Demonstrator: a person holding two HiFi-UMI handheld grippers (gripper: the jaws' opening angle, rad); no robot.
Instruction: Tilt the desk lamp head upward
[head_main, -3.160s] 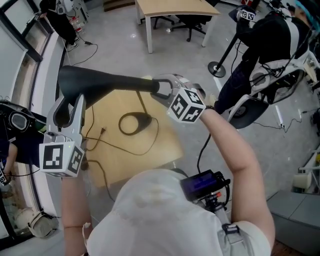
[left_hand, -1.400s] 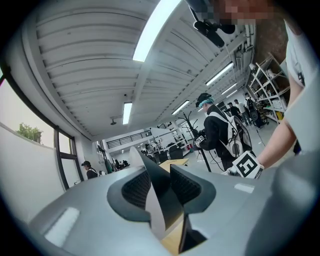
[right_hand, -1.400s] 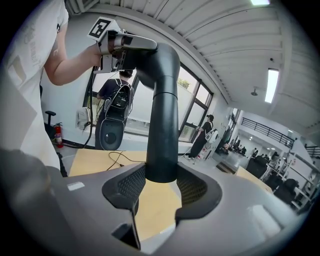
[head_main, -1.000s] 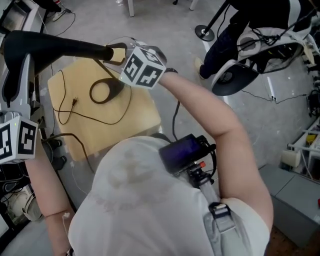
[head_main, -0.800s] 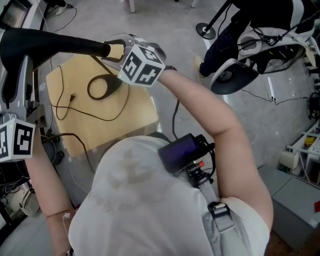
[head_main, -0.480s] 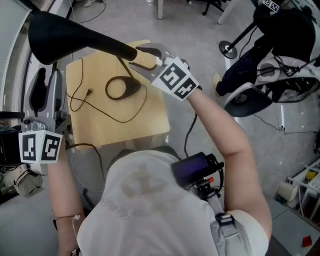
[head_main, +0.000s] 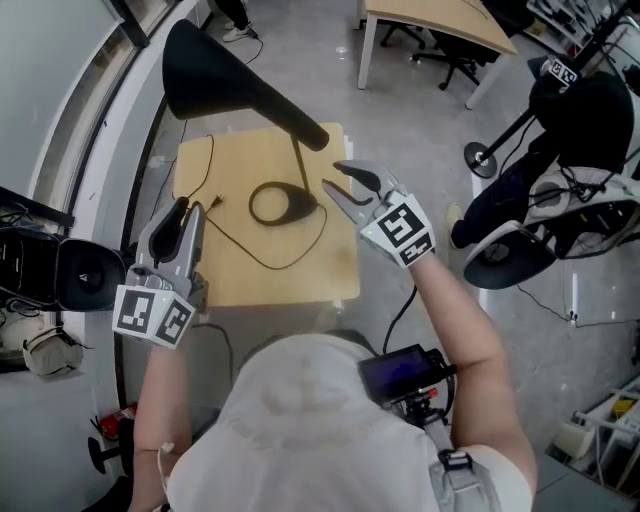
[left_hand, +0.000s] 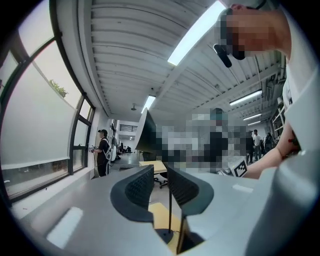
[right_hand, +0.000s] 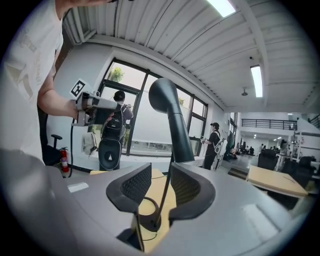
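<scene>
Lamp (head_main: 215, 72) position: on the table (head_main: 330, 270), upper centre of the head view. Its ring base (head_main: 283, 205) sits at mid-table. A thin stem rises from the base to the black head, which is at upper left. A cord (head_main: 245, 250) runs from the base toward the table's left side.

Left gripper (head_main: 183, 208): lower left of the frame, at the table's left edge, well apart from the lamp. The jaws have just been closing; a narrow gap remains and nothing is between the pads, so the grip is released.

Right gripper (head_main: 332, 175): centre of the frame, just right of the base, pointing at the stem. The jaws have just been closing but are apart and grasp nothing; the stem shows beyond the tips, untouched
</scene>
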